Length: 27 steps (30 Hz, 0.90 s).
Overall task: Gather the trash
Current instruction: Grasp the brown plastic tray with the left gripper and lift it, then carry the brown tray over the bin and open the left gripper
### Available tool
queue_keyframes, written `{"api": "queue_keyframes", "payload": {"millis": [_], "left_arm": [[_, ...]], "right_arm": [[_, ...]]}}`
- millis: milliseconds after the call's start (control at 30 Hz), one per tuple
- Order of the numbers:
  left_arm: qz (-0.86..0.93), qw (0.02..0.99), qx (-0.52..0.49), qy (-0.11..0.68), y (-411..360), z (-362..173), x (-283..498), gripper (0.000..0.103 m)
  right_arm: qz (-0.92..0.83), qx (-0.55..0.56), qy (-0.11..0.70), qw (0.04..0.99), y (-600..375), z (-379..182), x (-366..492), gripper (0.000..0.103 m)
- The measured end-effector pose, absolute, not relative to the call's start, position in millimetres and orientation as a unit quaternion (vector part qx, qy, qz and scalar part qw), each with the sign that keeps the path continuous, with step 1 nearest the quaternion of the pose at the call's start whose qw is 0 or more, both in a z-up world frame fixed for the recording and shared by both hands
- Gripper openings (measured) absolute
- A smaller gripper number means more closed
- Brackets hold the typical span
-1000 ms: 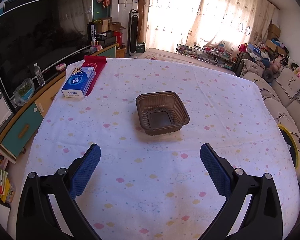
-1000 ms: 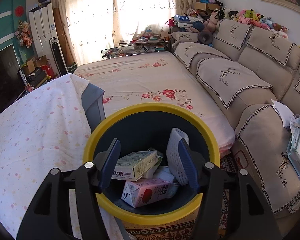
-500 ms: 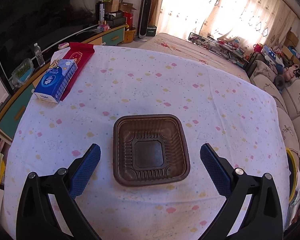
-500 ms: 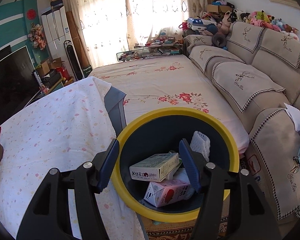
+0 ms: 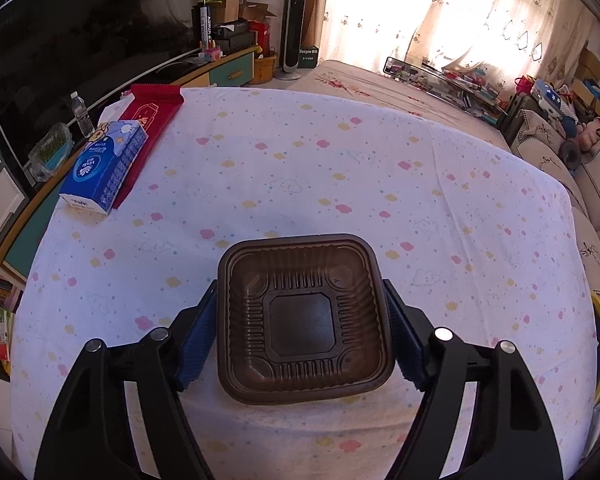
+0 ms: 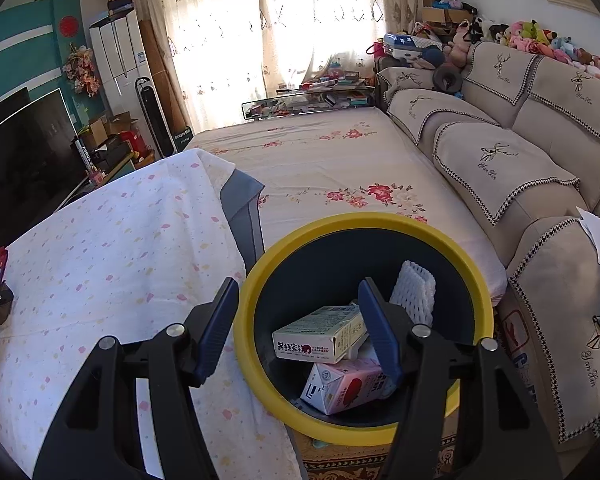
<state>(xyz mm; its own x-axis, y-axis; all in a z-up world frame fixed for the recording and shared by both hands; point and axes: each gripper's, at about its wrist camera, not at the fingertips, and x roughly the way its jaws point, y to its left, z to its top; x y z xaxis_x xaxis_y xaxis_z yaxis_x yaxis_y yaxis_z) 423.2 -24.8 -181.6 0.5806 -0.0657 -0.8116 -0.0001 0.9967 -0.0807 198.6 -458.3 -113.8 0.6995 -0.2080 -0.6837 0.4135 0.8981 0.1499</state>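
Note:
A brown plastic tray [image 5: 304, 316] sits on the white patterned tablecloth [image 5: 300, 168]. My left gripper [image 5: 302, 332] straddles it, its blue pads against the tray's left and right sides, shut on it. My right gripper [image 6: 300, 316] is open and empty, above the yellow-rimmed dark bin [image 6: 284, 248] beside the table. The bin holds a white carton [image 6: 320, 338], a pink carton [image 6: 344, 386] and a white foam net [image 6: 414, 286].
A blue tissue box [image 5: 104, 166] lies on a red packet [image 5: 152, 120] at the table's far left. A TV cabinet stands left of the table. A floral bed [image 6: 332, 160] and a beige sofa [image 6: 520, 152] lie beyond the bin.
My left gripper moved forward and down over the tray and closed on its sides. My right gripper drifted left, so the bin now sits more to the right.

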Motion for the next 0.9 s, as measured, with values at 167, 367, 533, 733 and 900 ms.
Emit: {"api": "queue_keyframes", "payload": {"millis": [167,367,533,733,900], "left_arm": [[-0.029,0.892,-0.029,0.45,-29.4,-181.0,419.8,0.07],[-0.042,0.906,-0.007,0.421,-42.0,-163.9,398.8,0.07],[-0.086,0.913,0.006,0.399,-67.4,-139.8,367.4,0.07],[-0.173,0.909,0.028,0.378,-131.5,-110.5,327.7,0.07],[-0.248,0.897,0.048,0.363,-205.9,-88.6,305.5,0.07]], "right_arm": [[-0.169,0.147,0.353,0.908,-457.3,-115.6,197.4,0.059],[-0.172,0.149,0.347,0.91,-457.3,-111.6,187.9,0.059],[-0.173,0.143,0.343,0.912,-455.3,-105.1,176.1,0.059],[-0.19,0.137,0.326,0.916,-460.3,-92.9,147.8,0.063],[-0.216,0.129,0.314,0.916,-476.1,-84.1,120.6,0.064]]}}
